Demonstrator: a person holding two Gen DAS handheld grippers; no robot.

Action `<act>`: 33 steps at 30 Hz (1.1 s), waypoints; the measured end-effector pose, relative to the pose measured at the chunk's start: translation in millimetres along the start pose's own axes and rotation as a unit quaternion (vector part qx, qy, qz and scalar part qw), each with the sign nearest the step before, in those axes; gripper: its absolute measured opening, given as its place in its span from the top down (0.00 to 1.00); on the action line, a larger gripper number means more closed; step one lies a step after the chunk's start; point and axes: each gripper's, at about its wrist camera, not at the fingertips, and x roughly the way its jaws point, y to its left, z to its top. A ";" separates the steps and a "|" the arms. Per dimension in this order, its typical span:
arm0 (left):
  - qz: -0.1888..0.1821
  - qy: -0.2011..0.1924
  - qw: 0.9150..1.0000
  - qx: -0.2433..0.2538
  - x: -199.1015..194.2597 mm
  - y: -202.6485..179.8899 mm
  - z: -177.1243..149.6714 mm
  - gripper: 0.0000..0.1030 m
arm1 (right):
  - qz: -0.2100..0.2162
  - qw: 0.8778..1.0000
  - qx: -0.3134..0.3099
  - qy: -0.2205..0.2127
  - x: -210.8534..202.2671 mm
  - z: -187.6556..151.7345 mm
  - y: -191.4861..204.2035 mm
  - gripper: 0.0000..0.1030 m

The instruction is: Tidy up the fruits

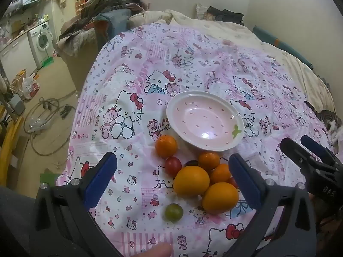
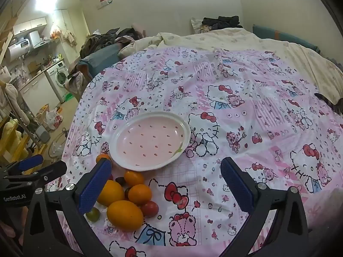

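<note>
A pink, white-rimmed bowl (image 1: pixel 204 121) sits empty on a Hello Kitty cloth; it also shows in the right wrist view (image 2: pixel 150 140). In front of it lies a cluster of fruit: two large oranges (image 1: pixel 191 181) (image 1: pixel 220 197), several small mandarins (image 1: pixel 166 146), a red tomato (image 1: pixel 173 166) and a green tomato (image 1: pixel 174 212). My left gripper (image 1: pixel 172 176) is open above the cluster, touching nothing. My right gripper (image 2: pixel 164 184) is open and empty, just right of the fruit (image 2: pixel 125 215), and shows at the right in the left wrist view (image 1: pixel 300 147).
The cloth (image 2: pixel 246 115) covers a bed with a cream quilt (image 2: pixel 235 38) behind. A cat (image 1: pixel 329 120) lies at the right edge. Left of the bed are the floor with cables (image 1: pixel 45 115), a washing machine (image 1: pixel 41 40) and piled clothes (image 1: pixel 103 6).
</note>
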 end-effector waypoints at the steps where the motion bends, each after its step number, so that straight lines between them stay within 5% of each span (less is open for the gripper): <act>1: 0.000 -0.001 1.000 0.000 -0.1 0.3 0.1 0.00 | 0.000 1.000 0.000 0.000 0.2 -0.2 0.0 0.00; 33: 0.000 0.000 1.000 -0.006 1.6 5.2 -1.1 0.00 | 0.000 1.000 0.001 0.000 -0.7 -1.3 -2.2 0.00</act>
